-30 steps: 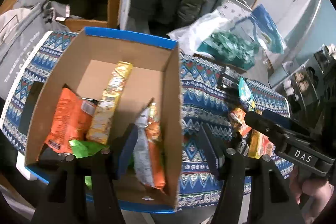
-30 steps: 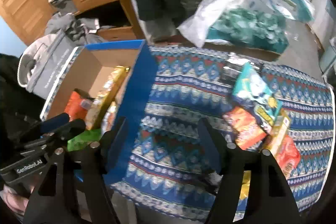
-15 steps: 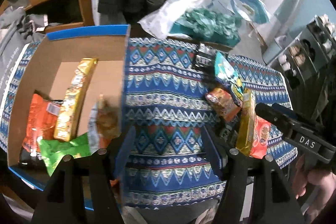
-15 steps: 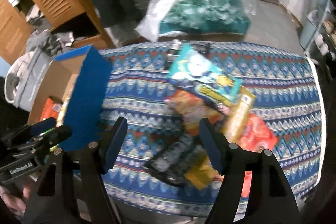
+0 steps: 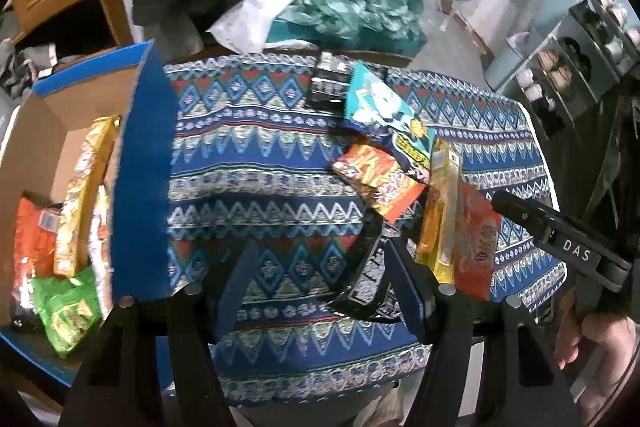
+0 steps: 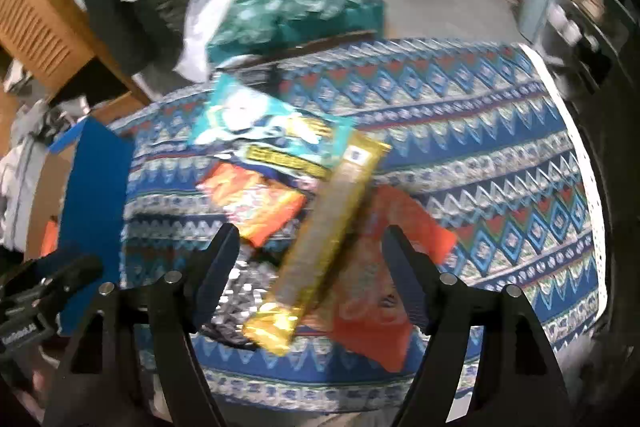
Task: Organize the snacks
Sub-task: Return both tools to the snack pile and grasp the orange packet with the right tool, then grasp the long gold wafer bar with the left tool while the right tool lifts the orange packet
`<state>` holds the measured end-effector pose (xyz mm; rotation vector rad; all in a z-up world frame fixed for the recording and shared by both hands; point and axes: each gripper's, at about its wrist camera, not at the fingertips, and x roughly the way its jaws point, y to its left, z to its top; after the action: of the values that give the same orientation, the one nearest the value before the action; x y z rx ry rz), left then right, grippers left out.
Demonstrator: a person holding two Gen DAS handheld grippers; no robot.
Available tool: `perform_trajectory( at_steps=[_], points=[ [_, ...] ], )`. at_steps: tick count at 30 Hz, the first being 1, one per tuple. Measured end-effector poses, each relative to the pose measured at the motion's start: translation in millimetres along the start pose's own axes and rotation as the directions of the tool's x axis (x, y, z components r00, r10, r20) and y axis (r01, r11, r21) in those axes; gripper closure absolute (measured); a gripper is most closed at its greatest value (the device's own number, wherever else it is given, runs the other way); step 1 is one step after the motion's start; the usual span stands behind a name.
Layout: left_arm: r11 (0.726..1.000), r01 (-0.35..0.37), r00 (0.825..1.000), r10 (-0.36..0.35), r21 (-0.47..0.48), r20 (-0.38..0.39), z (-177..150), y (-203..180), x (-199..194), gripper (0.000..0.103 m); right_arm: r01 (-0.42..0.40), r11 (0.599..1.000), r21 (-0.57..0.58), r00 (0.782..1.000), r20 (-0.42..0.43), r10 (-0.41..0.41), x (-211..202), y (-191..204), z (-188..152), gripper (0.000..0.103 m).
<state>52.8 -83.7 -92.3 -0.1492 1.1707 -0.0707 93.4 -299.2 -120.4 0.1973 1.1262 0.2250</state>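
both tools (image 5: 320,279) now past box edge (image 5: 144,163)

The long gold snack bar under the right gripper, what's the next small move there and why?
Probably lower the right gripper straight onto the gold bar and close. Its jaws are opening with the bar framed between them but untouched, and it lies on top of the orange packet, so it lifts free first.

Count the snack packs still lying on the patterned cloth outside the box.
5, in one overlapping pile: teal bag at the far end, orange-red pack beside it, long yellow bar, red-orange pack under the bar, black-and-silver pack nearest. More may hide beneath.
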Motion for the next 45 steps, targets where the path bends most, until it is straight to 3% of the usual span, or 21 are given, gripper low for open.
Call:
perform_trajectory(
  at_steps=[14, 30, 37, 41, 45],
  points=[
    [0.996, -0.006, 0.998, 0.011, 0.085, -0.055, 3, -45, 43, 0.035, 0.13, 0.988, 0.089, 0.985, -0.126, -0.118, 52, -54, -17, 0.026],
    [0.996, 0.007, 0.994, 0.003, 0.087, -0.105, 3, -55, 64, 0.035, 0.157, 0.987, 0.041, 0.969, -0.198, -0.146, 97, -41, -33, 0.022],
    [0.996, 0.015, 0.992, -0.003, 0.092, -0.129, 6, -66, 73, 0.035, 0.201, 0.979, -0.033, 0.957, -0.209, -0.203, 101, -46, -41, 0.022],
    [0.994, 0.032, 0.99, -0.018, 0.101, -0.141, 8, -81, 79, 0.034, 0.216, 0.976, -0.006, 0.953, -0.217, -0.212, 92, -70, -47, 0.022],
    [0.992, 0.039, 0.99, -0.022, 0.122, -0.139, 11, -99, 84, 0.026, 0.233, 0.972, 0.019, 0.952, -0.207, -0.224, 86, -92, -48, 0.022]
  ],
)
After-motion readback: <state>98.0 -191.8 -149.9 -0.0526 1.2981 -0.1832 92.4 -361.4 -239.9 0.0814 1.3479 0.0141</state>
